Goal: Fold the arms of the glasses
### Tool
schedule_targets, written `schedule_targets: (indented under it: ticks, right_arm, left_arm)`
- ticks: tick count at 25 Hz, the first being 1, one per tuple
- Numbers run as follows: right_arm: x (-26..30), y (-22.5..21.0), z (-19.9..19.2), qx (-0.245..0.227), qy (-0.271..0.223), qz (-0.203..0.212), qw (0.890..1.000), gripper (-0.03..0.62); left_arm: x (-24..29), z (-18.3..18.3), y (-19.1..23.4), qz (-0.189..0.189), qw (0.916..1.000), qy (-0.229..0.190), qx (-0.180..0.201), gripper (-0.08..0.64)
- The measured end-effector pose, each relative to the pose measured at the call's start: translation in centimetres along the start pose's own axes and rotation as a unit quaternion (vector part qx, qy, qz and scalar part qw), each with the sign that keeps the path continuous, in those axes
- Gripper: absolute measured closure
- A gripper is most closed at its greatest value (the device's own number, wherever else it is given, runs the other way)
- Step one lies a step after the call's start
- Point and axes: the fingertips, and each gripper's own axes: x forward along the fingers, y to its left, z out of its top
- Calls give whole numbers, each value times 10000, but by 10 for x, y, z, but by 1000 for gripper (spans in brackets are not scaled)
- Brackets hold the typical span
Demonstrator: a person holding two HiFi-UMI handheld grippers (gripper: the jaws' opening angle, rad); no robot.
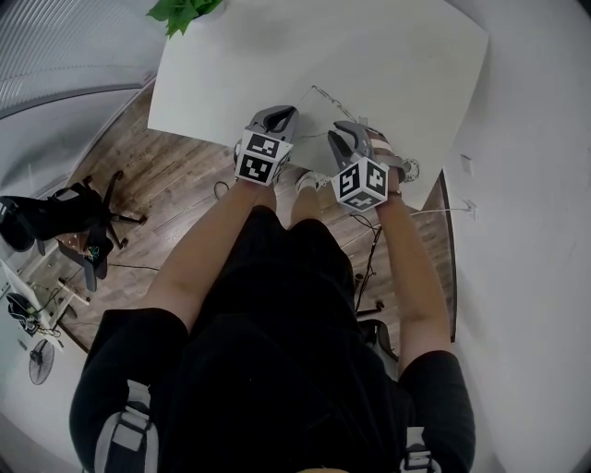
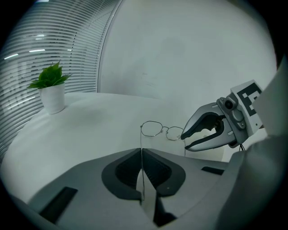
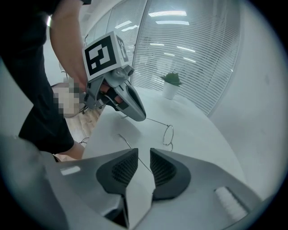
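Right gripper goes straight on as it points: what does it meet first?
Probably the thin wire arm of the metal-framed glasses, lying between the right gripper's parted jaws; beyond it, the white tabletop.

The glasses [image 2: 164, 130] lay on the table [image 1: 388, 55] near its front edge, one arm between the jaws of the left gripper [image 1: 284, 115], the other between those of the right gripper [image 1: 340, 139]; the potted plant [image 1: 185, 11] stood at the far left.

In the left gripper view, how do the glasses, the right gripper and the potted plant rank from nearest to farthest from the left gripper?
1. glasses: one arm is clamped in the shut jaws of the left gripper, straight ahead.
2. right gripper: ahead, on the right.
3. potted plant: far back, on the left.
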Motion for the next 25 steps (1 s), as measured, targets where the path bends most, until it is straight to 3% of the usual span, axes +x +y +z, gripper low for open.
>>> schedule_targets:
  ticks: [5,10,20,25]
  right_arm:
    - [1,0,5,-127,-21,43,9999,499]
    - [7,-9,5,-135,14,-204,9997,499]
    - [20,-45,10,115,36,-1335,9910,499]
    - [23,-57,9,124,119,-1672,9858,489]
  left_arm:
    - [0,-1,4,40,9999,15,-144,545]
    - [1,0,1,-5,9998,17,-214,545]
    - [4,-1,2,104,9983,-4,-582,545]
    - [5,0,0,119,9982,-17,-596,543]
